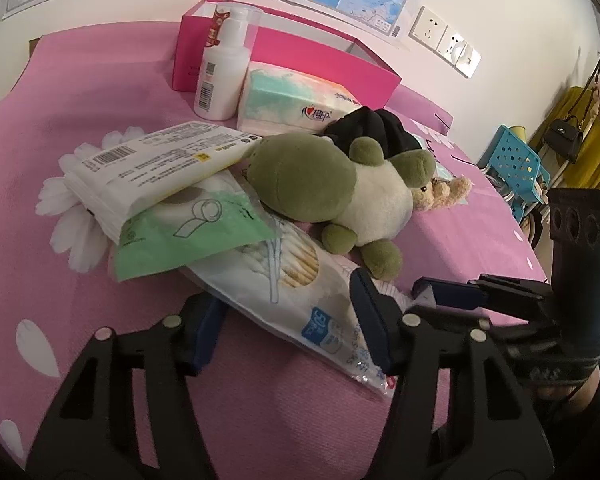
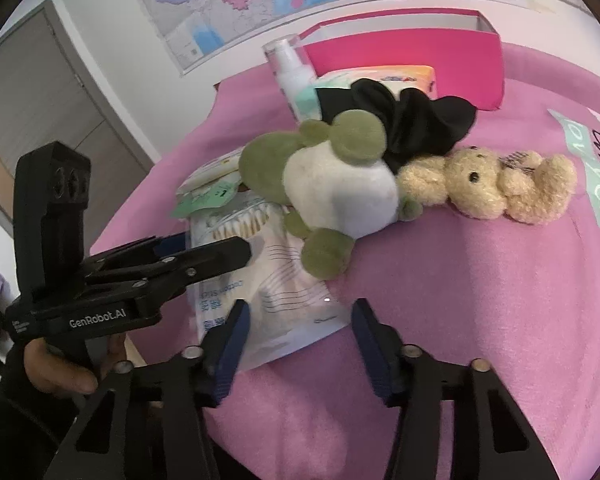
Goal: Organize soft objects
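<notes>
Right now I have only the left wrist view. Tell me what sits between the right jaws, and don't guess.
Observer: In the right wrist view the right gripper is open. The near corner of the cotton swab bag lies between its jaws, and the pads do not look pressed on it.
Operator: Describe the tan toy past the green one. I see only a scrap of it.
Observer: It is a small teddy bear lying on the pink cover, with one end against the green plush.
</notes>
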A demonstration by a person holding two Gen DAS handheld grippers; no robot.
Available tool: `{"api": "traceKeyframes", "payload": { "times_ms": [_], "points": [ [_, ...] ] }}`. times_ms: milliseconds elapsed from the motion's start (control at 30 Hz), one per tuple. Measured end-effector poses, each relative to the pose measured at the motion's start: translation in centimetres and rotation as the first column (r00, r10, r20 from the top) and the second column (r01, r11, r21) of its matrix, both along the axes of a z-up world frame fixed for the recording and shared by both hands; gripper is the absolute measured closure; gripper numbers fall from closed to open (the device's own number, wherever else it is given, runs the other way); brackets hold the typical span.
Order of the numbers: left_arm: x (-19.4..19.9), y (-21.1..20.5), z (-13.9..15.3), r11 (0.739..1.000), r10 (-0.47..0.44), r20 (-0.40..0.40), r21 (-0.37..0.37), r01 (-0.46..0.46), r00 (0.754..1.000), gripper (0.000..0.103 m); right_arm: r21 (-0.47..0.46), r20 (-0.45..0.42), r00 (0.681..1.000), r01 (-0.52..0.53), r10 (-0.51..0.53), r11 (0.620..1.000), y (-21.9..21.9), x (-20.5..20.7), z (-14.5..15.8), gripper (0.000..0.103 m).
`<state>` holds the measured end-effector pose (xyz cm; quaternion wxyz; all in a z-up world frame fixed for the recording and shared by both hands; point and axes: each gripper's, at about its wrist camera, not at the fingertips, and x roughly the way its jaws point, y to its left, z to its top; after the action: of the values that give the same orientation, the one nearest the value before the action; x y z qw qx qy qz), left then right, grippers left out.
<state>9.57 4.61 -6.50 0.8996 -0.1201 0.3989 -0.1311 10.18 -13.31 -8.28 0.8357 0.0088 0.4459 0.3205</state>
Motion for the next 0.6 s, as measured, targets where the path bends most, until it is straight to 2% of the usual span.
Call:
{"api": "traceKeyframes", "payload": {
  "times_ms": [67,167,367,600],
  "points": [
    [0.1,-0.1,0.0,1.000,-0.002,-0.002,0.010,0.002,1.000,0.052,-0.009,0.000,1.000,0.019,-0.019,1.000,-0.4,0.3,-0.1,0.077],
    [0.2,0.1,-0.1,1.000,0.005,-0.003,-0.001,-0.005,1.000,0.055,-0.021,-0.001,0.999,0.040,-0.040,0.999,-1.1,0.5,-0.2,0.089],
    [0.2,0.7,-0.2,0.999,0.016,-0.004,-0.031,-0.016,1.000,0.062,0.002,-0.015,0.998,0.062,-0.062,0.998,-2.1,0.4,-0.4,0.097],
    [0.0,0.4,0.3,0.999,-0.005,0.009,-0.036,0.005,1.000,0.067,0.047,-0.028,0.997,0.073,-0.072,0.996,-3.2,0.1,0.1,0.099]
  ]
}}
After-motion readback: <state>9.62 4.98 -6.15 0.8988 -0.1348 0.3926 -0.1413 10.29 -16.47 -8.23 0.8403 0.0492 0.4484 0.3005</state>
